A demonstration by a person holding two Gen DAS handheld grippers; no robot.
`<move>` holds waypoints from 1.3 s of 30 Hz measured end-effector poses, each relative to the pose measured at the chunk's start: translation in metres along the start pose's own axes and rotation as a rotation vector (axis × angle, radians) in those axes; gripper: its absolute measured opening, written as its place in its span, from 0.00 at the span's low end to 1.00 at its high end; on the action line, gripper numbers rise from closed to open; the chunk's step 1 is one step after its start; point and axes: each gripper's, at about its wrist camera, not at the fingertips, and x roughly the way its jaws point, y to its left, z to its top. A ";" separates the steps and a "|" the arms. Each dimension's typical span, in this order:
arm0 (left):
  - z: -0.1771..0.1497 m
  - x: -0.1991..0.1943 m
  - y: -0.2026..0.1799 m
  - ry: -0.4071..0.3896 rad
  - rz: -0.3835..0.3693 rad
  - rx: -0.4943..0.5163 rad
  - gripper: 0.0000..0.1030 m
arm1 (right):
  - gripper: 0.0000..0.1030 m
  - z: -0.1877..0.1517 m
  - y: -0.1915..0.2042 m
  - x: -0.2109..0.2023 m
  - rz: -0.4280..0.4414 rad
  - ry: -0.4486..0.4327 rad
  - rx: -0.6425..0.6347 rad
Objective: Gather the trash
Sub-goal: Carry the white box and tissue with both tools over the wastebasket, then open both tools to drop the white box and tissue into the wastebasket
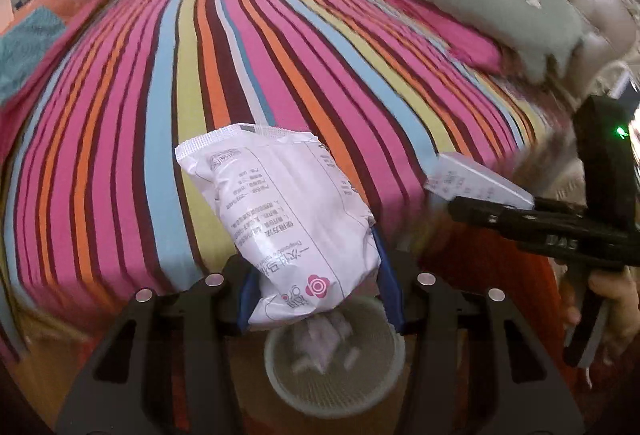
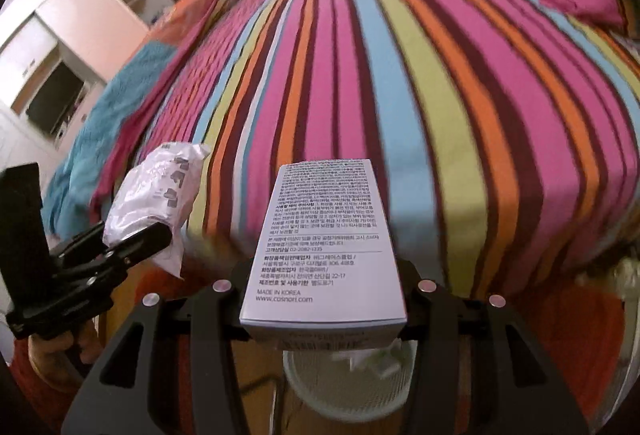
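From my left wrist view, the left gripper (image 1: 320, 275) clamps a white packet (image 1: 280, 219) at lower centre, above the mesh bin (image 1: 336, 395). In my right wrist view, the right gripper (image 2: 324, 299) pinches a printed white box (image 2: 324, 235) at lower centre.

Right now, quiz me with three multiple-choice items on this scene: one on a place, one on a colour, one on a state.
1. Where is the mesh wastebasket?
A. On the bed
B. On the floor below both tongs
C. On a shelf

2. What colour is the packet in the left tongs?
A. White
B. Green
C. Black

3. What state are the right tongs in?
A. Open and empty
B. Shut on a spoon
C. Shut on the printed box

Answers: 1 B, the basket shows under the tongs in both wrist views. 2 A, the wrapper is white with dark print. 3 C, the box sits clamped between the fingers.
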 end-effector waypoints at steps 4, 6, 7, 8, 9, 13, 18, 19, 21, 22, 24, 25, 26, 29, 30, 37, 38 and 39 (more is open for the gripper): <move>-0.039 0.011 -0.015 0.088 -0.018 0.009 0.47 | 0.44 -0.033 0.004 0.029 -0.037 0.127 -0.017; -0.055 0.024 -0.019 0.137 -0.019 0.008 0.47 | 0.44 -0.044 0.004 0.046 -0.066 0.200 -0.025; -0.064 0.034 -0.020 0.175 -0.019 0.006 0.47 | 0.44 -0.050 0.003 0.059 -0.084 0.248 -0.026; -0.070 0.043 -0.020 0.209 -0.023 0.002 0.47 | 0.44 -0.055 0.001 0.070 -0.103 0.295 -0.026; -0.078 0.055 -0.020 0.257 -0.025 -0.004 0.47 | 0.44 -0.057 -0.001 0.078 -0.110 0.327 -0.022; -0.094 0.087 -0.015 0.406 -0.032 -0.035 0.47 | 0.44 -0.061 -0.009 0.110 -0.132 0.453 0.006; -0.106 0.118 -0.005 0.550 -0.035 -0.087 0.48 | 0.44 -0.065 -0.016 0.144 -0.157 0.578 0.021; -0.109 0.123 -0.005 0.573 -0.033 -0.092 0.48 | 0.44 -0.065 -0.018 0.151 -0.160 0.606 0.022; -0.112 0.128 -0.007 0.602 -0.026 -0.095 0.49 | 0.44 -0.065 -0.021 0.159 -0.161 0.639 0.029; -0.113 0.132 -0.006 0.617 -0.027 -0.099 0.50 | 0.44 -0.063 -0.023 0.162 -0.163 0.655 0.029; -0.115 0.135 -0.005 0.637 -0.026 -0.108 0.52 | 0.46 -0.064 -0.026 0.169 -0.158 0.684 0.037; -0.114 0.138 -0.004 0.648 -0.019 -0.116 0.55 | 0.48 -0.063 -0.028 0.173 -0.153 0.699 0.044; -0.115 0.139 -0.002 0.655 -0.009 -0.122 0.64 | 0.60 -0.066 -0.030 0.173 -0.150 0.706 0.050; -0.114 0.139 0.005 0.652 0.006 -0.142 0.75 | 0.78 -0.076 -0.035 0.172 -0.153 0.716 0.090; -0.114 0.141 0.006 0.650 0.010 -0.147 0.77 | 0.79 -0.077 -0.039 0.172 -0.142 0.713 0.113; -0.106 0.129 0.001 0.585 0.047 -0.112 0.77 | 0.84 -0.085 -0.023 0.154 -0.153 0.639 0.115; -0.103 0.124 0.001 0.561 0.055 -0.112 0.77 | 0.84 -0.083 -0.020 0.150 -0.155 0.616 0.106; -0.101 0.120 0.000 0.543 0.060 -0.113 0.77 | 0.84 -0.079 -0.018 0.145 -0.159 0.587 0.099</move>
